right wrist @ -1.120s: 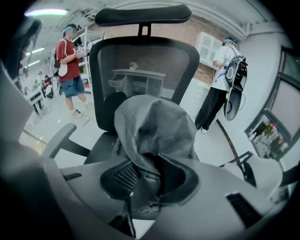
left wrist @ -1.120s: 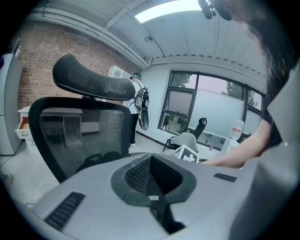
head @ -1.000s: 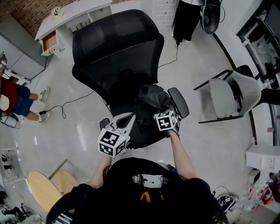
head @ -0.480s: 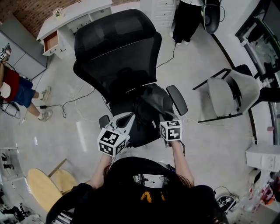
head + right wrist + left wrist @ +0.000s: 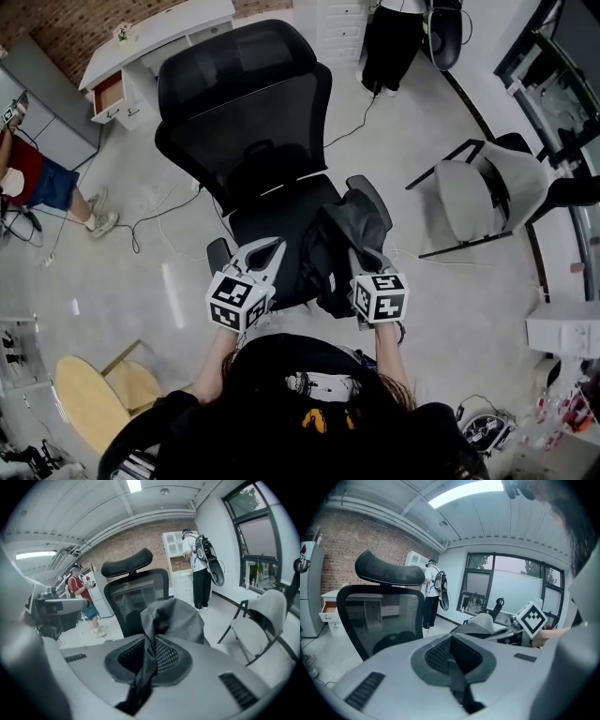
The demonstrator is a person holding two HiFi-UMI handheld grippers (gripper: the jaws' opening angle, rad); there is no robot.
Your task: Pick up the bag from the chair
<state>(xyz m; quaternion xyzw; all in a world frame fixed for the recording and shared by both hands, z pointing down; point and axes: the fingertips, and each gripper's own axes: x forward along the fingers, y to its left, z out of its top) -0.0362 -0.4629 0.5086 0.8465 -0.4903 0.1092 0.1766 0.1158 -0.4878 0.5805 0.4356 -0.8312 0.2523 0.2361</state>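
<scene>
The right tongs (image 5: 149,656) are clamped on the dark bag (image 5: 339,239), which is closed up so I can't see inside and hangs just ahead of them, pulled nearer the person over the chair (image 5: 246,122) than before, while the left tongs (image 5: 451,641), pressed together and empty, sit beside it.

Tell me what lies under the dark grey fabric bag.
Black office chair's seat shows beside the bag, pinched in the right gripper; the seat's right side beneath is covered.
</scene>
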